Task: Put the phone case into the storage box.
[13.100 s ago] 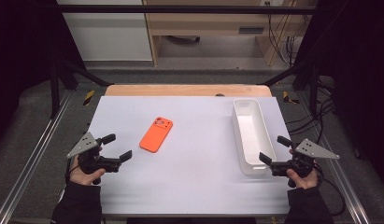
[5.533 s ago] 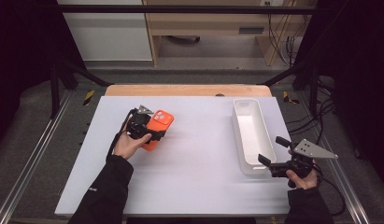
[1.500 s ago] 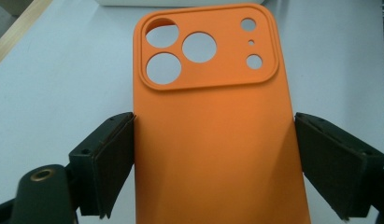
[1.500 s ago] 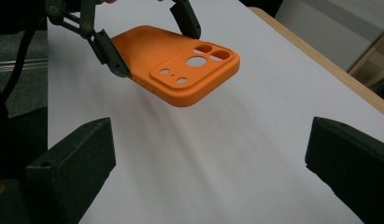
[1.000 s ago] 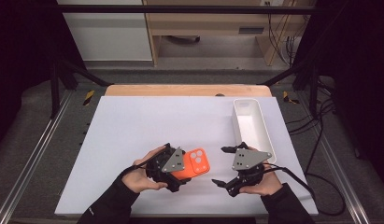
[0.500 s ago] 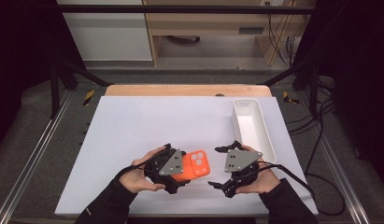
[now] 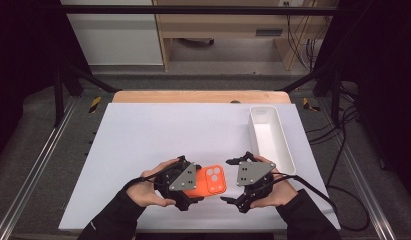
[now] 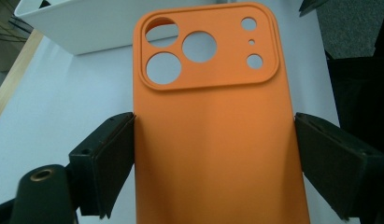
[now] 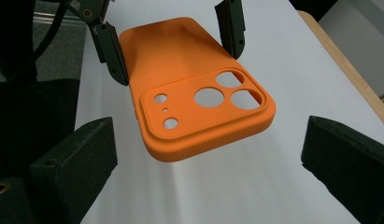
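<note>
An orange phone case is held above the front middle of the white table, camera cut-outs pointing right. My left gripper is shut on it, one jaw pressed on each long edge of the phone case. My right gripper faces it from the right and is open. In the right gripper view the camera end of the case hangs between and just ahead of the wide-apart jaws, touching neither. Beyond it, the left gripper clamps the far end.
A long white tray lies at the right side of the table, just behind my right hand, and shows as the tray in the left gripper view. A wooden strip borders the far edge. Metal rails run along both sides.
The left gripper took the case off the table and carried it to the front middle. In the last second the right gripper moved left, closing in on the case's camera end.
</note>
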### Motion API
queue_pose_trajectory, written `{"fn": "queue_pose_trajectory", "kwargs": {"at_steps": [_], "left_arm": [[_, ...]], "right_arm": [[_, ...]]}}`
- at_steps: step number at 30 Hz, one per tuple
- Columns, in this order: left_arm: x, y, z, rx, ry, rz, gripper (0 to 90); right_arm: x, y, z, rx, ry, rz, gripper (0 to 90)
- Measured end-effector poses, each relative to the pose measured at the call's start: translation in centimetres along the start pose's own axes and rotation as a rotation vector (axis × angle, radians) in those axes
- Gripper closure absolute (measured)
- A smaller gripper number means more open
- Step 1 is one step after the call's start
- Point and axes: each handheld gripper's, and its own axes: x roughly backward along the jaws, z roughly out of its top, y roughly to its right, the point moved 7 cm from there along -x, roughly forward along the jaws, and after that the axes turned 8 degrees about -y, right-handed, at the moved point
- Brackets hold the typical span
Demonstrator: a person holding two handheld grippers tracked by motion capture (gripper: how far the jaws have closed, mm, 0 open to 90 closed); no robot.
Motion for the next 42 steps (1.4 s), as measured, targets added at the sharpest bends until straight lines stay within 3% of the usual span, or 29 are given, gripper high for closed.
{"fn": "queue_pose_trajectory", "kwargs": {"at_steps": [14,22,42], "left_arm": [[0.0,0.2,0.7,-0.023,0.034,-0.032,14.2],[-0.1,0.4,1.1,-0.032,0.040,-0.047,14.2],[-0.1,1.0,1.2,-0.047,0.060,-0.080,14.2]], "right_arm": [[-0.6,-0.2,0.2,0.021,0.012,0.020,5.2],[-1.0,-0.6,0.1,0.040,0.009,0.081,6.3],[-1.8,-0.9,0.3,0.092,0.072,0.136,11.0]]}}
